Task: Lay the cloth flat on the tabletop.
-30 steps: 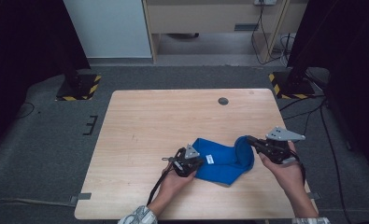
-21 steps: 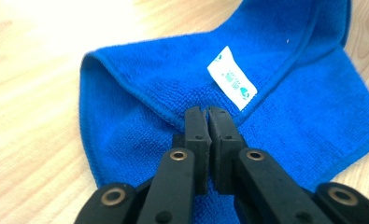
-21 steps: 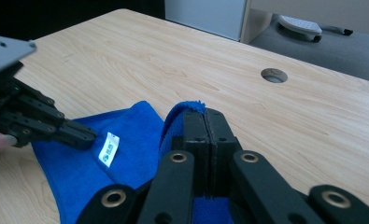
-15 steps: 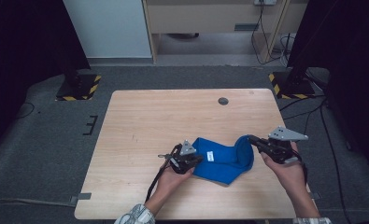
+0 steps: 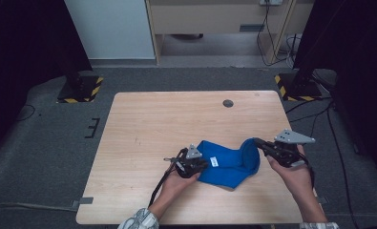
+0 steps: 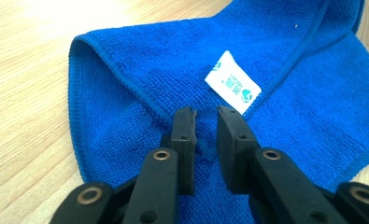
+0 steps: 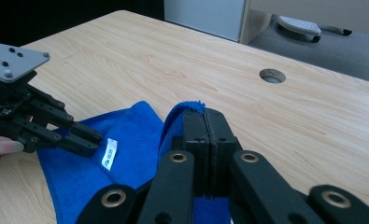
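The blue cloth (image 5: 229,164) lies folded on the wooden table (image 5: 176,119), in the part nearest the person and toward the table's right side, well short of the round cable hole (image 5: 228,103) near the far edge. The left gripper (image 6: 205,130) sits at the cloth's left end; its jaws have just been opening and now stand slightly apart over the fabric, with a small ridge of cloth between them that the pads do not press. The right gripper (image 7: 204,126) is clamped tight on the cloth's right edge, which it holds lifted off the table so that this end stands up in a curl, while the rest of the cloth lies flat. Beyond the cloth, toward the hole and out to the table's left edge, the wood lies bare and gives wide room; between the cloth and the near edge there is only a narrow strip, where the two hands rest. To the right of the cloth, the right hand (image 5: 293,174) lies close to the table's right edge. A small white label (image 6: 232,82) is sewn at the cloth's hem, just beyond the left gripper's tips; it bears teal print and a round mark, too small to read.
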`<state>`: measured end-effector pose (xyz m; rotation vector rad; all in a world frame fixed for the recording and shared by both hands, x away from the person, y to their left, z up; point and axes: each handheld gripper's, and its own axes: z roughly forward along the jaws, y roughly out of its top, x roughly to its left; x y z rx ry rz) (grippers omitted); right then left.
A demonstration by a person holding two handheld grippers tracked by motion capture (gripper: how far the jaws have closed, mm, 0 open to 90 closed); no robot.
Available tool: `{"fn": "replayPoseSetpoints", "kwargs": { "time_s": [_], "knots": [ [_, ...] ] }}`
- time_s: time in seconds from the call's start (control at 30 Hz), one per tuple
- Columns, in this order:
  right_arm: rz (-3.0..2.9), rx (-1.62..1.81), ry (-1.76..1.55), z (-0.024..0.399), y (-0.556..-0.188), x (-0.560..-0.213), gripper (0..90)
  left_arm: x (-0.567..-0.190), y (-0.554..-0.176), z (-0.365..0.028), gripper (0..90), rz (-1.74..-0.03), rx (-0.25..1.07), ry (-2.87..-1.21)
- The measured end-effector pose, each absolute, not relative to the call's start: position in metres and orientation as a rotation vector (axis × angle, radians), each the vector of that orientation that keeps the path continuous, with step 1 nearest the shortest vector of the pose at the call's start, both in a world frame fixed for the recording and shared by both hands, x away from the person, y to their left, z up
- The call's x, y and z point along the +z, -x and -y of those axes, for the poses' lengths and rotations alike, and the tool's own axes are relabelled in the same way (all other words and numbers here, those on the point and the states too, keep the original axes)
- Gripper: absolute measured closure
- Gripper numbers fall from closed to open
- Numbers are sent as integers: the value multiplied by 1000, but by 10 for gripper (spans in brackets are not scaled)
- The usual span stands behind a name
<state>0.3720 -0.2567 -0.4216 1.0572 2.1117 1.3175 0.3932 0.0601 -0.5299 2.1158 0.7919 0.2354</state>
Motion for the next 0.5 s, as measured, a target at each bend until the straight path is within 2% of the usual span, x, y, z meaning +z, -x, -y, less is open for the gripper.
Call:
{"fn": "replayPoseSetpoints", "kwargs": {
  "time_s": [0.07,0.1,0.17,0.5],
  "knots": [
    [-2117,1314,-1051,256,-372,-422,892,-530,-394,-60,801,-787,227,-2121],
    [-2117,1316,-1051,256,-372,-422,892,-530,-394,-60,863,-789,224,-2124],
    [-2118,1315,-1053,256,-372,-422,892,-530,-395,-61,885,-792,223,-2126],
    [-2113,1314,-1057,257,-372,-422,891,-513,-393,-66,888,-772,259,-2054]
  ]
}}
